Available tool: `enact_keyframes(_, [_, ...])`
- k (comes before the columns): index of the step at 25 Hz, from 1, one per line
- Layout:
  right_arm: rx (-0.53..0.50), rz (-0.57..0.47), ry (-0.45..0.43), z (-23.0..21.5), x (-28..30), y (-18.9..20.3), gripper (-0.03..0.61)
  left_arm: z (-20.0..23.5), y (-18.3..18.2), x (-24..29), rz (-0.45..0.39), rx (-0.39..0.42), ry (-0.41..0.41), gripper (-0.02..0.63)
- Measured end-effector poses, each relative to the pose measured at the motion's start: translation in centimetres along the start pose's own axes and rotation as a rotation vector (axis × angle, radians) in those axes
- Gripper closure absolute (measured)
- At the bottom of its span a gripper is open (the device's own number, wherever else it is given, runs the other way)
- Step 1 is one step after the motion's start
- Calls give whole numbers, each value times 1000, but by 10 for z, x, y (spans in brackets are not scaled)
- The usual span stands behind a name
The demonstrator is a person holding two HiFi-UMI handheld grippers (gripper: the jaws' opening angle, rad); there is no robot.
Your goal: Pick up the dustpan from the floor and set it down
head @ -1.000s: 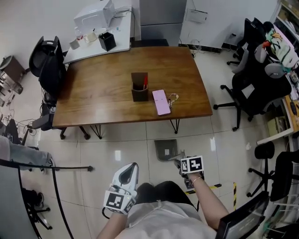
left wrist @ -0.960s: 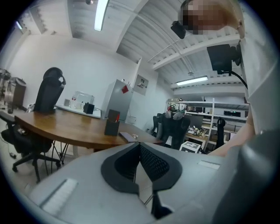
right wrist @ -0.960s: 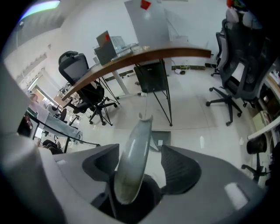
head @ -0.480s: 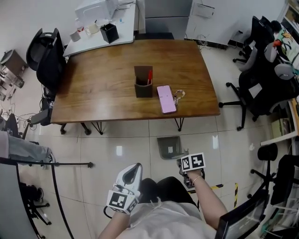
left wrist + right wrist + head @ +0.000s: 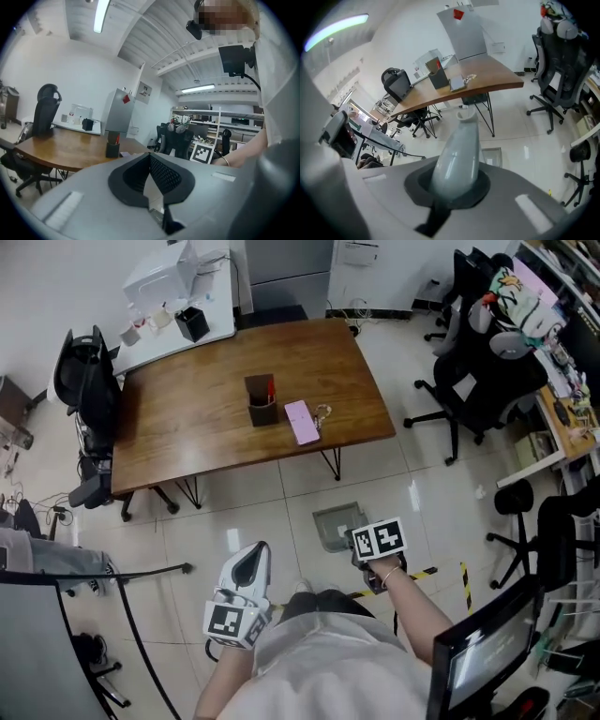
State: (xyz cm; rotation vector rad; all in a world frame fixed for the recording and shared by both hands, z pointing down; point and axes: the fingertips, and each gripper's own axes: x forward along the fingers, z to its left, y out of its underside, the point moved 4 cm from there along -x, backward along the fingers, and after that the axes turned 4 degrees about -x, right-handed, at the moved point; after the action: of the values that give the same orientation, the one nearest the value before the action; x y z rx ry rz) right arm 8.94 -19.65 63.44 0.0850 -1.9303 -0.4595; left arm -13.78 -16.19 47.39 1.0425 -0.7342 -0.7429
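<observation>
Fingers of the right gripper [image 5: 362, 559] clamp the handle of the grey dustpan [image 5: 335, 525]; the left gripper [image 5: 256, 557] has its fingers pressed together, empty.

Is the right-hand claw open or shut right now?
Shut: the right gripper has just closed on the dustpan, whose grey handle sits clamped between its jaws.

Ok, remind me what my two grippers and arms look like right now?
The left gripper and right gripper are pale grey moulded shells, each with a dark teardrop recess round its jaws and a white cube printed with black square markers. Arms are bare below a white top; a thin bangle rings the right wrist.
</observation>
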Motion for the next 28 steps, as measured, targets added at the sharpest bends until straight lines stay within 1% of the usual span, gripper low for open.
enact_keyframes(4, [21, -57, -23, 14, -36, 33, 574, -26, -10, -32, -37, 32, 3, 601])
enact_keyframes(7, [-2, -102, -56, 26, -63, 52, 574, -48, -8, -53, -69, 48, -5, 601])
enact_keyframes(12, [-32, -174, -123, 39, -114, 108, 574, -108, 12, -92, -113, 57, -15, 601])
enact_keyframes(15, [-69, -199, -161, 43, -140, 140, 574, -139, 26, -118, -126, 55, -52, 601])
enact_keyframes(20, [-145, -186, -195, 54, -174, 194, 574, -186, 52, -161, -109, 59, -92, 601])
enact_keyframes(22, [-167, -173, -193, 56, -179, 210, 574, -198, 61, -173, -96, 80, -95, 601])
enact_keyframes(24, [-167, -154, -181, 54, -180, 226, 574, -206, 69, -180, -88, 90, -84, 601])
enact_keyframes(28, [-125, -130, -169, 49, -183, 252, 574, -214, 79, -190, -79, 70, -67, 601])
